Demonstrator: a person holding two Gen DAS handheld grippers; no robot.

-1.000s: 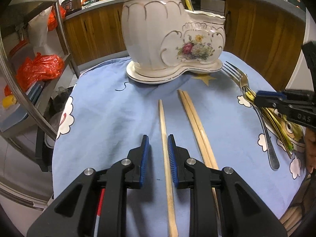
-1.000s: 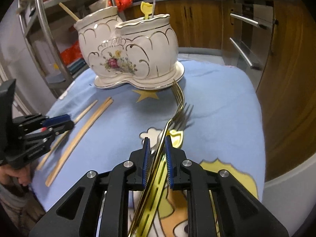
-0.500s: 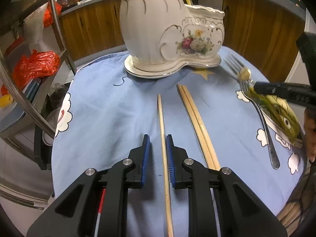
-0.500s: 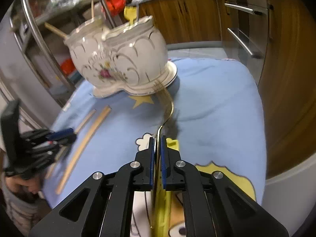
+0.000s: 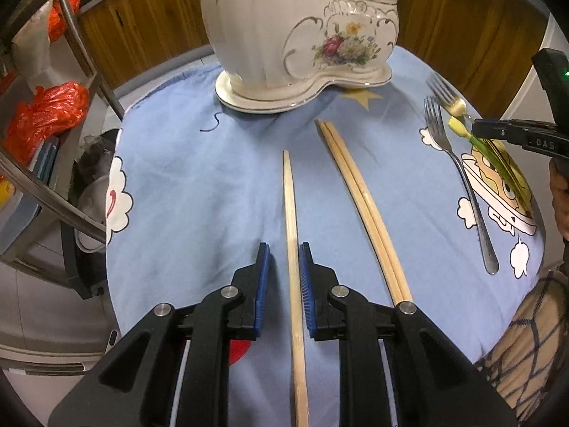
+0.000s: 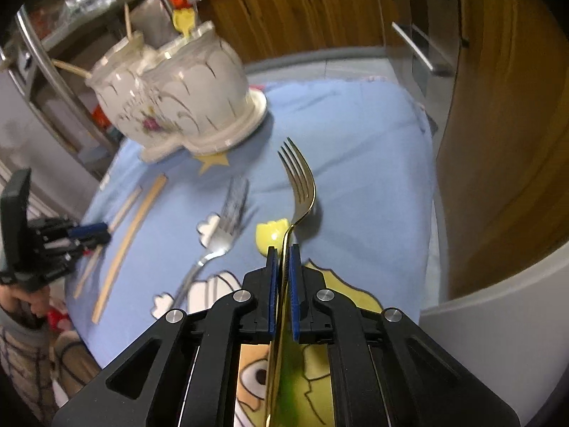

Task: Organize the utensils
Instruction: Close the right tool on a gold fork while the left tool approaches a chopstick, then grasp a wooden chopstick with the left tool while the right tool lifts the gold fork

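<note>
The right gripper (image 6: 281,249) is pinching the handle of a gold fork (image 6: 300,188), its blue pads pressed tight on the thin metal, and the fork's tines are sticking out ahead of the fingertips, lifted clear of the blue cartoon tablecloth (image 6: 362,163). The left gripper (image 5: 283,249) is sitting low over the cloth with its jaws narrowed but not touching: a single chopstick (image 5: 290,199) is lying between the pads with a sliver of gap on each side, so nothing is being held there yet. Just to the right of that gripper a pair of chopsticks (image 5: 359,192) is lying side by side, and farther right a silver fork (image 5: 458,174) is resting on the cloth. Straight ahead of both grippers the white ceramic holder (image 5: 284,32) with its flower print is standing on its saucer; in the right wrist view at least one chopstick and a yellow-topped utensil are already standing in its compartments. A yellow-ended piece (image 6: 272,236) is lying just left of the right gripper's tips, on the cloth. So the sorting looks partly done: some pieces are in the holder, the gold fork is on its way, and three chopsticks, the silver fork and the yellow piece are still waiting. The only readable writing is "DAS", seen from the left wrist view on the side of the right gripper; whether more letters follow cannot be told.
</note>
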